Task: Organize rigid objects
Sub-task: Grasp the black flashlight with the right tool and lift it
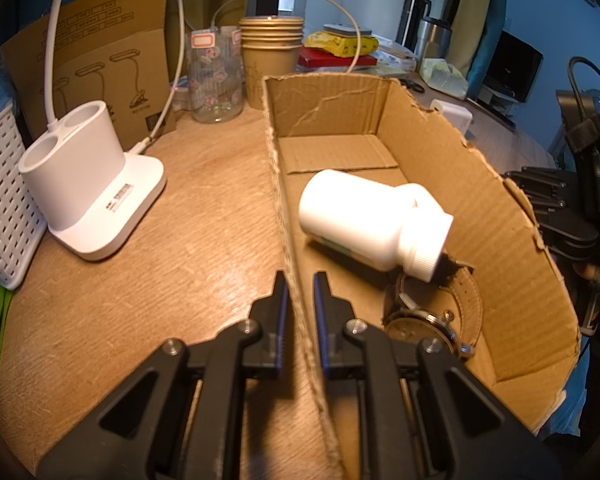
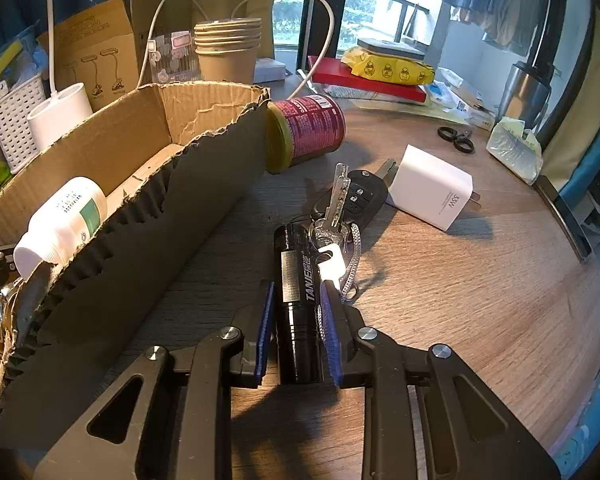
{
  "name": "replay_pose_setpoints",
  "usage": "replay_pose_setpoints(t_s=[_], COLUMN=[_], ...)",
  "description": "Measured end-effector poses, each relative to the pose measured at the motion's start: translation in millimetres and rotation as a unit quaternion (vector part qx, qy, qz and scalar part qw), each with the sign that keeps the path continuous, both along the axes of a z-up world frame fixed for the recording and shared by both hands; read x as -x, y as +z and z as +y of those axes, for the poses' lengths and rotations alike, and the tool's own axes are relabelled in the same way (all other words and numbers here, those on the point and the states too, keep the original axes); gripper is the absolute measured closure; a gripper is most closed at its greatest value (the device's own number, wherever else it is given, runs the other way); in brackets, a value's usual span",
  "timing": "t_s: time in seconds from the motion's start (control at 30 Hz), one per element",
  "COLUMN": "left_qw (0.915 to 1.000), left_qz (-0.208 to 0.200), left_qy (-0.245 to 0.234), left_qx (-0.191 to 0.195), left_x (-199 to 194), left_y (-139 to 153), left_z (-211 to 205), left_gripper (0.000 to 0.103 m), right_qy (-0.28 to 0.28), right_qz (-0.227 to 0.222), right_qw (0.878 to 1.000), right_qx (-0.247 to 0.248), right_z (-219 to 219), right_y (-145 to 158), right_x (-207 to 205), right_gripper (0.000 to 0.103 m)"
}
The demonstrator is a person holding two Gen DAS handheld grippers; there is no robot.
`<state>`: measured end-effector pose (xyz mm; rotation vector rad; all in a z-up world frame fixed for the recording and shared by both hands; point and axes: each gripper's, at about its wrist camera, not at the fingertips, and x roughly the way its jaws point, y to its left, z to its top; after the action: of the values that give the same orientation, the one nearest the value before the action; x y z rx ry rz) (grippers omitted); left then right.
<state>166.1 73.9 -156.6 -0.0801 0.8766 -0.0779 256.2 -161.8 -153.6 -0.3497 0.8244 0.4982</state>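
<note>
A cardboard box stands on the wooden table; it also shows in the right wrist view. Inside lie a white pill bottle on its side and a wristwatch. My left gripper is shut on the box's left wall. My right gripper is shut on a black flashlight lying on the table beside the box. Keys with a black car fob lie just beyond it, then a white charger and a red can on its side.
A white lamp base, a white basket, a glass jar and stacked paper cups stand left of and behind the box. Scissors, books and a steel tumbler sit at the far right.
</note>
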Motion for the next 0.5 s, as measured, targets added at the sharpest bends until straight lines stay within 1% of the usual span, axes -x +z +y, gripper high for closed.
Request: replay_pose_setpoints(t_s=[0.2, 0.33, 0.5], left_qw=[1.0000, 1.0000, 1.0000], left_qz=[0.000, 0.000, 0.000], left_qy=[0.000, 0.000, 0.000], left_qx=[0.000, 0.000, 0.000], left_x=[0, 0, 0], left_y=[0, 0, 0], left_z=[0, 0, 1], left_gripper=[0.090, 0.090, 0.089], right_qy=[0.004, 0.004, 0.005], right_qz=[0.000, -0.005, -0.013], right_qw=[1.000, 0.999, 0.998], right_qx=[-0.023, -0.048, -0.066], right_z=[-5, -12, -15], right_y=[7, 19, 33], right_x=[3, 5, 8], right_gripper=[0.080, 0.080, 0.080])
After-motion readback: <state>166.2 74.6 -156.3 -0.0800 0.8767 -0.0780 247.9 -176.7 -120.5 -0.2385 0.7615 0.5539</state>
